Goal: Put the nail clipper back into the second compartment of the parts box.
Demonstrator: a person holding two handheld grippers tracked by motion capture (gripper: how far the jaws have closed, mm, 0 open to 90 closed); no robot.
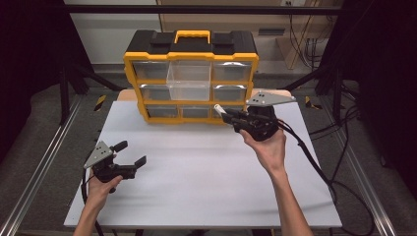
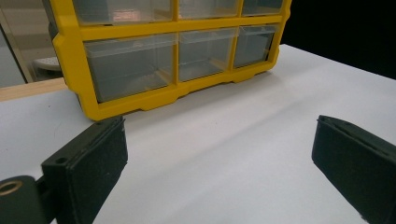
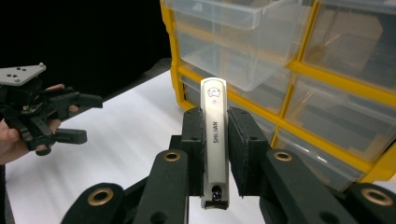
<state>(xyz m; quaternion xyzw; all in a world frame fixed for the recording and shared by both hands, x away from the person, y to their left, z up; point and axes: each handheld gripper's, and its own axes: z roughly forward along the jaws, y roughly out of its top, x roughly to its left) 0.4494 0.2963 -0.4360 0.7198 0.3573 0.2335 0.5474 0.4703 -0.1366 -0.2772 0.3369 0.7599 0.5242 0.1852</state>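
Note:
A slim silver nail clipper [image 3: 214,105] stands between the pads of my right gripper [image 3: 215,133], which is shut on it. In the high view this right gripper [image 1: 231,117] hangs above the table just in front of the organizer's bottom row, the clipper [image 1: 219,108] pointing up and left. The yellow and black drawer organizer [image 1: 191,59] has its top middle clear drawer [image 1: 189,81] pulled out; that drawer [image 3: 243,51] looks empty. My left gripper [image 1: 133,153] rests open near the table's front left, its jaws [image 2: 219,126] wide apart with nothing between them.
The white tabletop [image 1: 206,167] spreads between the two hands. The organizer [image 2: 140,100] has several shut clear drawers. Cables trail off the table's right side [image 1: 314,162]. The left gripper [image 3: 88,118] sits far left in the right gripper view.

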